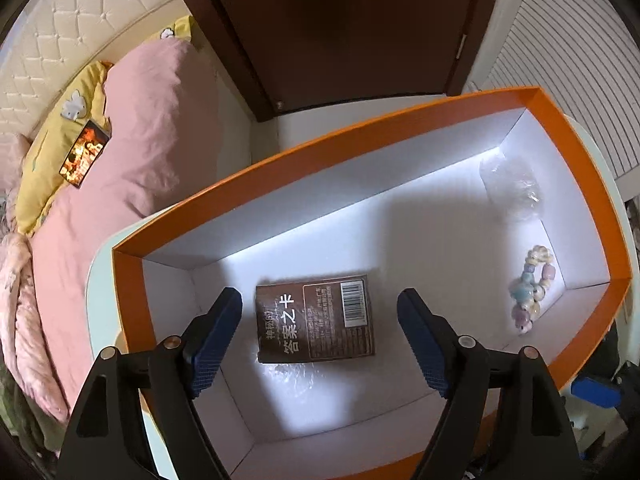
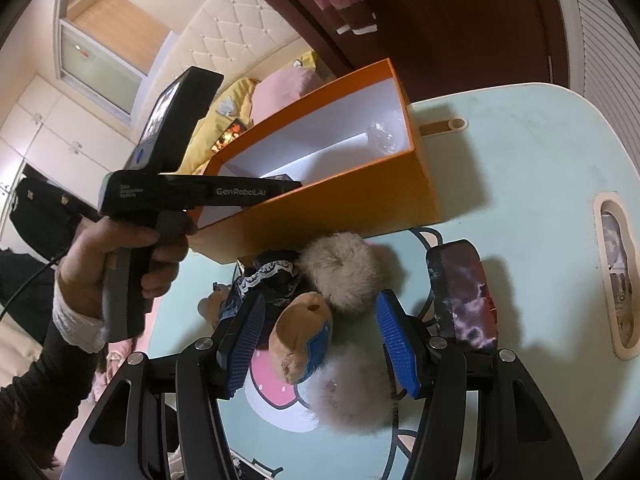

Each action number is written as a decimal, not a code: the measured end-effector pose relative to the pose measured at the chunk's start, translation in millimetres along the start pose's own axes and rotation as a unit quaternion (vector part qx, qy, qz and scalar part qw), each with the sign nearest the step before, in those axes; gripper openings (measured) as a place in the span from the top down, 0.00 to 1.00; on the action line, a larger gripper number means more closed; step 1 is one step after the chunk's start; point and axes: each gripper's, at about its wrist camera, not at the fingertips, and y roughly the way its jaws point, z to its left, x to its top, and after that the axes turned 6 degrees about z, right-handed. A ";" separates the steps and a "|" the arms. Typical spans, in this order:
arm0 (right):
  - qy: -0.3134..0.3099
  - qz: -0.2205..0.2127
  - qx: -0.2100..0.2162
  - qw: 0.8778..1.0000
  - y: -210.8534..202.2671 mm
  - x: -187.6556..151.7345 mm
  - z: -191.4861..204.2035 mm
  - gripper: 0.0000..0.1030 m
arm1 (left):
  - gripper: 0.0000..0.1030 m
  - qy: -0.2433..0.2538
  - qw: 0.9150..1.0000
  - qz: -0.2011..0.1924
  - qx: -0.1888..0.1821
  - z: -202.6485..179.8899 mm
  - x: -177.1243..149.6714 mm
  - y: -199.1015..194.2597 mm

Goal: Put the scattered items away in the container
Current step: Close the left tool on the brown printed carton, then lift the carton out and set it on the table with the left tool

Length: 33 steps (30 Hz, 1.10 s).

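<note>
The left gripper point(image 1: 320, 322) is pointing steeply down into the orange box point(image 1: 576, 168), its jaws standing wide apart with nothing pressed between them. A brown card box point(image 1: 316, 320) is lying flat on the white floor of the orange box, framed between the two blue pads but touching neither. Toward the far right side of the orange box a pastel bead bracelet point(image 1: 530, 288) is resting against the inner wall, and a crumpled piece of clear plastic point(image 1: 512, 190) is sitting in the far corner; what it wraps, if anything, is hard to make out.

In the right wrist view, a hand point(image 2: 116, 256) is gripping the handle of the left gripper point(image 2: 294, 185), whose fingers are reaching over the near rim of the orange box point(image 2: 340, 208). The box is standing on a pale green table point(image 2: 532, 184). The right gripper point(image 2: 320, 344) is hovering over a plush toy point(image 2: 304, 332) with fluffy beige parts that is lying on the table just in front of the box. Its jaws are partly apart on either side of the toy's tan foot, and neither pad seems to be pressing it. A dark purple box point(image 2: 464, 292) is lying just right of the toy.
</note>
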 end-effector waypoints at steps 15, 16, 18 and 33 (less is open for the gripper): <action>-0.001 0.003 -0.005 1.000 -1.4 -3.1 0.0 0.44 | 0.23 0.027 1.000 0.000 0.017 4.0 1.2 4.9; 0.000 0.003 -0.005 1.000 -1.2 -3.1 0.1 0.44 | 0.23 0.030 0.999 0.003 0.015 1.2 1.1 6.7; 0.000 0.003 -0.005 1.000 -0.5 -3.3 0.7 0.44 | 0.23 0.047 0.999 0.014 0.013 -7.9 0.5 10.1; -0.005 0.004 -0.009 1.000 -0.6 -2.1 3.6 0.44 | 0.45 0.086 0.995 -0.037 -0.036 -1.4 -9.7 -15.0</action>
